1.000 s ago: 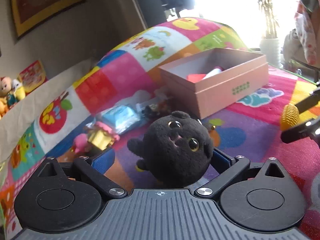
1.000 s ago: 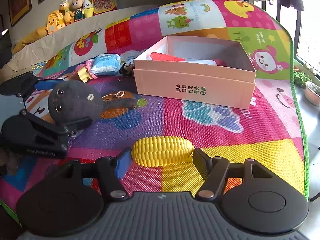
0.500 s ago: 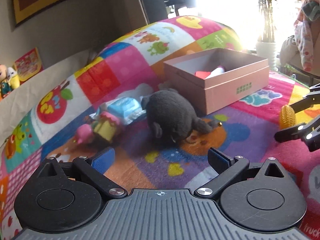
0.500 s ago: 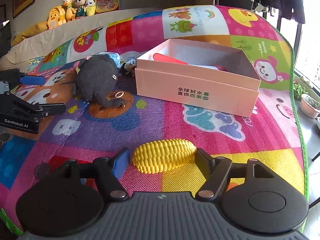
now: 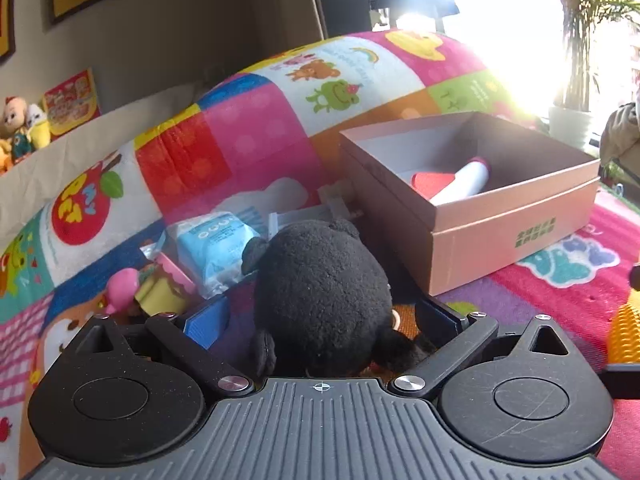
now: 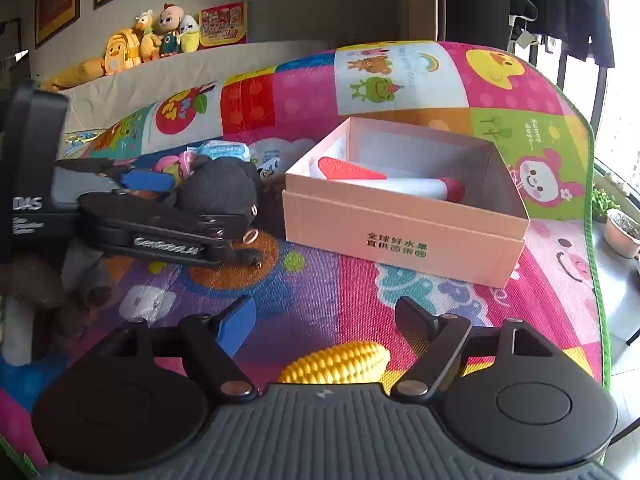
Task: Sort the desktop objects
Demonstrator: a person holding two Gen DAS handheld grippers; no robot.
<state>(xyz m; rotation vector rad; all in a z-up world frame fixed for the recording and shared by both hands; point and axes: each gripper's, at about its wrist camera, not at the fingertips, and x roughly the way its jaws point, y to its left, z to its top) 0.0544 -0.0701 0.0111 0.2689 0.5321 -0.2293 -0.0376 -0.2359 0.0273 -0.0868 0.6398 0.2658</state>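
Your left gripper point(image 5: 320, 316) stands apart around the black plush toy point(image 5: 320, 292), not visibly clamped. The pink box point(image 5: 472, 204) lies ahead and right. Your right gripper point(image 6: 326, 320) is apart; the corn point(image 6: 340, 366) lies crosswise beneath it.

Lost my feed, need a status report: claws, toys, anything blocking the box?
Left claw open, straddling black plush on mat. Right claw open, corn lying free between its fingers. Pink box open, path unobstructed.
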